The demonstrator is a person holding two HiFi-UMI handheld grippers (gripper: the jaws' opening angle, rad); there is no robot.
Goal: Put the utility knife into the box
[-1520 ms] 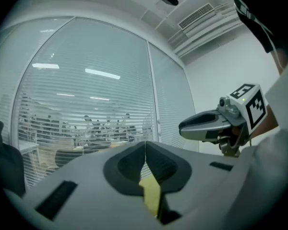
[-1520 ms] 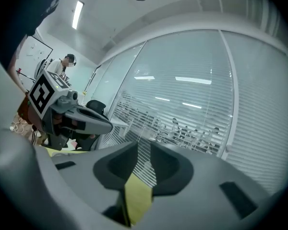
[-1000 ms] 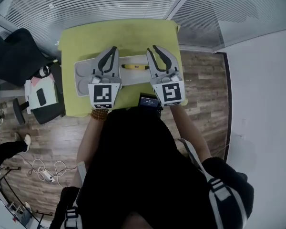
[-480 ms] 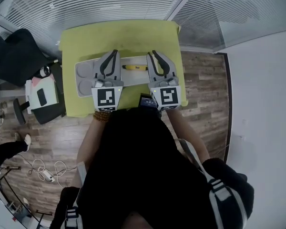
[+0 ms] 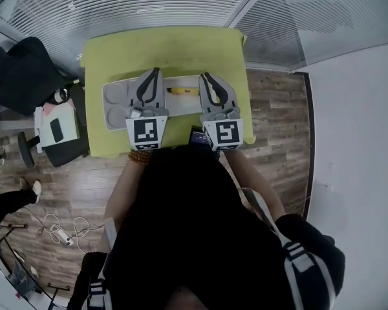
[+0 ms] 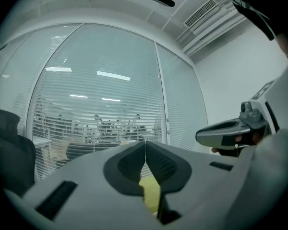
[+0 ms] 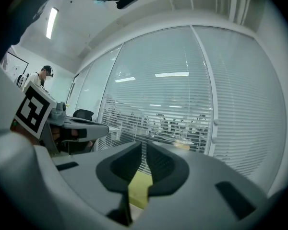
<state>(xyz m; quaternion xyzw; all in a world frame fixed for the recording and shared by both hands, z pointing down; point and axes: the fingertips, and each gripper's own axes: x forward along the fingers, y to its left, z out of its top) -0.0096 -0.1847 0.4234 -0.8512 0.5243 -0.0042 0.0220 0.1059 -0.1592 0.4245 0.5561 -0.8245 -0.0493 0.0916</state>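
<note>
Two empty grippers, one loose knife

Our left gripper (image 5: 154, 73) was clenched and our right gripper (image 5: 205, 77) had just been closing on nothing. The utility knife (image 5: 183, 90) lay on the white box (image 5: 119, 89) between them, so we figured the narrowed jaws might shove it off.

Yellow utility knife (image 5: 183, 90), lying flat and crosswise, apparently inside the long grey box (image 5: 114, 99), near its middle
</note>
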